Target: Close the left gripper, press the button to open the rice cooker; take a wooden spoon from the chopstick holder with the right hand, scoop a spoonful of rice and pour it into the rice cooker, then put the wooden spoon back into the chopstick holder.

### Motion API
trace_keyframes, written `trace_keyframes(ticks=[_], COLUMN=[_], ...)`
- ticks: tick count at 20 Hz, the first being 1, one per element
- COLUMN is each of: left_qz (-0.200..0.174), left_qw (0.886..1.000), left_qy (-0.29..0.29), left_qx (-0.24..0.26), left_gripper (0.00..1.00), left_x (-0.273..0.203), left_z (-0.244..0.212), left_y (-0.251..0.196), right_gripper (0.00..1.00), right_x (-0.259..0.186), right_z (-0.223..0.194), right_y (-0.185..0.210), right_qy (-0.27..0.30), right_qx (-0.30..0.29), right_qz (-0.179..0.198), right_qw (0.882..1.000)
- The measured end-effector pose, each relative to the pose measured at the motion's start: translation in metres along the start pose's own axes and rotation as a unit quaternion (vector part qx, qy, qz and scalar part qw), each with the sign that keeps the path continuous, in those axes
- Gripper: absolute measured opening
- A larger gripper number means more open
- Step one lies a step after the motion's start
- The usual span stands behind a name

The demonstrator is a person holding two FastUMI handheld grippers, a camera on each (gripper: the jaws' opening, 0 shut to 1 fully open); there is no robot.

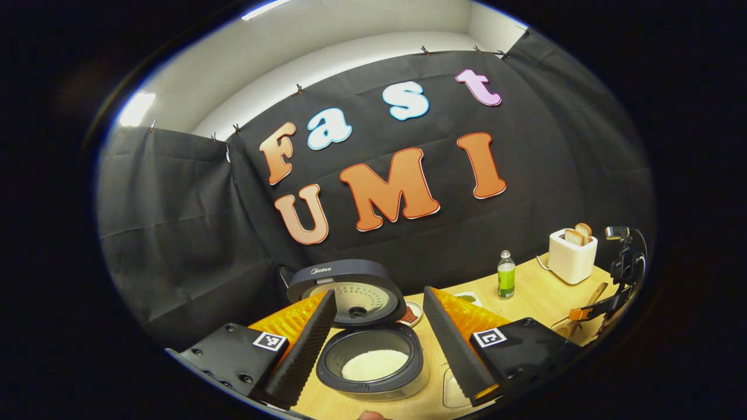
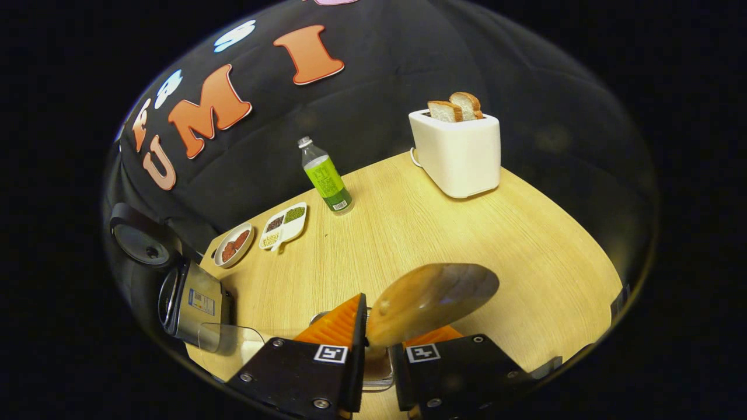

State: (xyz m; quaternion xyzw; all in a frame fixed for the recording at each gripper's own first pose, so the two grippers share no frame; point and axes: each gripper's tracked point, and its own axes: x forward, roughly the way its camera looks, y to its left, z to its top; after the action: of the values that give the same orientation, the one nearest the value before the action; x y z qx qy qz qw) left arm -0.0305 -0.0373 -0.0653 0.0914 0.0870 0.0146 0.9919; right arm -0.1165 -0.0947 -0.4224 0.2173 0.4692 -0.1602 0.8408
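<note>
rice (image 1: 374, 365) is lying white in the open rice cooker (image 1: 373, 361), framed between the two spread fingers of the left gripper (image 1: 385, 344), whose jaws are standing wide apart and gripping nothing. the cooker's lid (image 1: 349, 290) is standing upright behind the pot, and a small brand word on its rim is too small to read surely. a clear container (image 1: 452, 391) just right of the cooker is mostly hidden behind the right finger. farther right the green bottle (image 1: 506, 275) and the toaster (image 1: 572, 254) are standing on the wooden table (image 1: 525, 303), and the right gripper (image 1: 604, 306) is hanging at the far edge, partly cut off, with a wooden handle rising from it.

in the right gripper view the rice cooker (image 2: 189, 300) is sitting at the far left, distorted and partly cut off. the right gripper (image 2: 376, 350) is pinching the wooden spoon (image 2: 432, 300), fingers drawn close on its neck; the bowl is blurring above the table (image 2: 525, 251). the chopstick holder beneath is largely hidden, so its place cannot be told exactly.
</note>
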Motion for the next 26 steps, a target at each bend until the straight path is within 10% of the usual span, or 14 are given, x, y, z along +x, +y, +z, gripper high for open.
trace_keyframes(ticks=[18, 26], left_qz=[-0.029, -0.030], left_qw=[0.998, 0.996], left_qy=[0.030, 0.038], left_qx=[-0.044, -0.069], left_gripper=[0.93, 1.00], left_x=[0.026, 0.040], left_z=[-0.039, -0.054], left_y=[0.043, 0.061], right_gripper=[0.14, 0.14], right_x=[-0.056, -0.106], right_z=[0.035, 0.067], right_y=[0.016, 0.063], right_qy=[-0.082, -0.126], right_qx=[-0.038, -0.015], right_qz=[-0.061, -0.012], right_qw=[0.994, 0.992])
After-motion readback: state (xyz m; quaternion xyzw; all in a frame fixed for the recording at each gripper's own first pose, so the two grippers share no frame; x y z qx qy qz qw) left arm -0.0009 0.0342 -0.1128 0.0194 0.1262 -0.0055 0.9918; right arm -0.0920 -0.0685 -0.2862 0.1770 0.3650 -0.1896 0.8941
